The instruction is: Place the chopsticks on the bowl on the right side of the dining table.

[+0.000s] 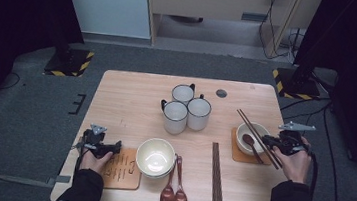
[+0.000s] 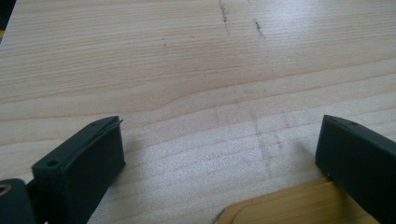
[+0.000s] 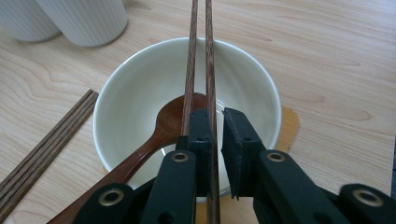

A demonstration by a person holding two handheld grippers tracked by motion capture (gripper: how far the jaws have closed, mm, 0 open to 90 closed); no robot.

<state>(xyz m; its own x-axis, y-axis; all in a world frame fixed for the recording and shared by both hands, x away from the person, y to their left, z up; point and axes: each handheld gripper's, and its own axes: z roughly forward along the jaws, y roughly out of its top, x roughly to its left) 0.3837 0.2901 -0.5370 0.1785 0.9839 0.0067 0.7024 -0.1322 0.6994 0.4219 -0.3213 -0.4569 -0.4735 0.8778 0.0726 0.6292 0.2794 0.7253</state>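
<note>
My right gripper [image 1: 269,141] [image 3: 217,112] is shut on a pair of brown chopsticks [image 1: 250,126] [image 3: 199,56]. They stretch out over a small white bowl [image 1: 265,131] [image 3: 116,93] at the table's right side. A brown wooden spoon [image 1: 250,140] [image 3: 168,122] lies in that bowl, which stands on a wooden coaster [image 1: 235,155] [image 3: 289,123]. My left gripper [image 1: 117,146] [image 2: 219,122] rests low at the front left of the table, open. Nothing but bare tabletop and the corner of a wooden coaster [image 1: 123,171] [image 2: 289,205] lies between its jaws.
Three white mugs [image 1: 185,109] [image 3: 84,14] stand together at the table's middle back. A cream bowl [image 1: 155,157] sits at the front centre, with two brown spoons [image 1: 174,195] beside it. A second pair of chopsticks [image 1: 217,177] [image 3: 46,149] lies to their right.
</note>
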